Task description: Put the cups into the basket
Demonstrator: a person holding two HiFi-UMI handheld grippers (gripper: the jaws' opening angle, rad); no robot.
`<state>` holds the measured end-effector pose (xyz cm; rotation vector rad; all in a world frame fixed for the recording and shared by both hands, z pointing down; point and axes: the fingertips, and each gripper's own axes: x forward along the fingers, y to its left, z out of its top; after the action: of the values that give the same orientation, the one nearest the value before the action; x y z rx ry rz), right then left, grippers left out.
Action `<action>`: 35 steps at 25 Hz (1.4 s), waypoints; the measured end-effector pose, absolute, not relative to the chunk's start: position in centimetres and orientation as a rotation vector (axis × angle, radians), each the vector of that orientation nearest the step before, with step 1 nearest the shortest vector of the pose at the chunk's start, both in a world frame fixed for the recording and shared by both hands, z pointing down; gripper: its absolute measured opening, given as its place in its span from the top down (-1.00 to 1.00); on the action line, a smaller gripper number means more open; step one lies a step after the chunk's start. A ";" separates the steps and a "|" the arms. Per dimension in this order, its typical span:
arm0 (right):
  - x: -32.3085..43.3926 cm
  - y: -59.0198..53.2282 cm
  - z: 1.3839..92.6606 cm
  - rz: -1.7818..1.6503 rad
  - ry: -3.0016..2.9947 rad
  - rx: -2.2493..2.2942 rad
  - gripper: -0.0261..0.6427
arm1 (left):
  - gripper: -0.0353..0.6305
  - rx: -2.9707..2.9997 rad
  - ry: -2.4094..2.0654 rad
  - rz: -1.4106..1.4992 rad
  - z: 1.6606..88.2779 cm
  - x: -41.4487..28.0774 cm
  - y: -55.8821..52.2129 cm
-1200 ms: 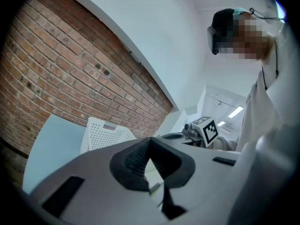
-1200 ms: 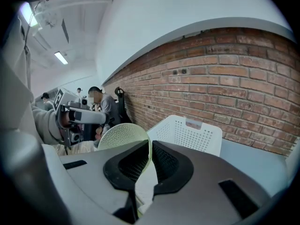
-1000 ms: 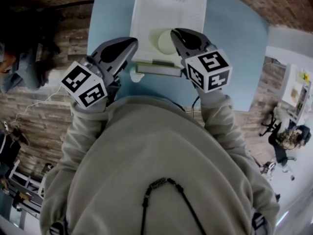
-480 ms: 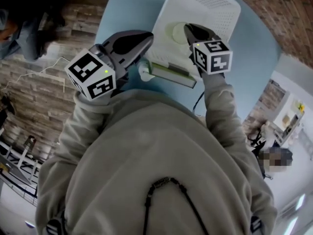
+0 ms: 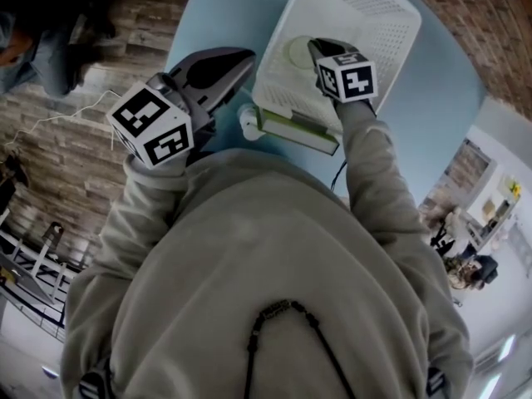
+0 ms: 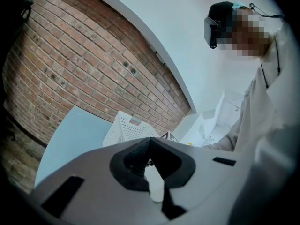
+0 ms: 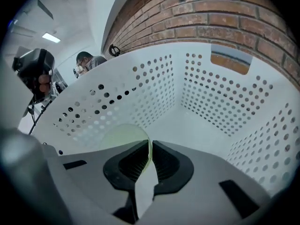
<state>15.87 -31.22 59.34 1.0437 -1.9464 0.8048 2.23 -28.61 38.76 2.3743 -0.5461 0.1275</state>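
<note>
1. Right hand-held gripper is clamped narrowly on the wall of the pale green cup, which is held inside the white basket. Contact with the basket floor cannot be told.
2. Placing this cup is judged to be the step in hand. Next, the jaws must be opened and the gripper lifted clear.
3. Left hand-held gripper is held with its jaws together and nothing plainly gripped. A white cup is seen on the table just beside the basket, not yet collected.

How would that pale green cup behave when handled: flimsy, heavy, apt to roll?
Probably light: the right hand-held gripper holds the cup by its thin wall alone. That thin wall likely flexes. Being round, it might roll.
</note>
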 end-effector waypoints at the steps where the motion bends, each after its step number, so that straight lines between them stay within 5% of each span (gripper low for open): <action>1: 15.9 -31.1 59.7 0.812 -1.945 1.037 0.82 | 0.90 2.374 -0.544 0.129 38.9 2.3 -28.6; 16: 15.9 -30.6 62.1 0.836 -1.927 1.039 0.81 | 0.90 2.356 -0.551 0.145 39.8 1.6 -28.9; 24: 15.4 -30.6 62.3 0.835 -1.935 1.029 0.22 | 0.90 2.361 -0.533 0.136 39.9 2.1 -28.9; 35: 15.2 -30.4 61.7 0.851 -1.953 1.027 0.19 | 0.90 2.357 -0.543 0.157 40.0 1.9 -29.2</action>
<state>15.23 -30.42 61.67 1.0272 -1.9532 0.8514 1.95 -29.16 40.01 2.3566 -0.5429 0.1574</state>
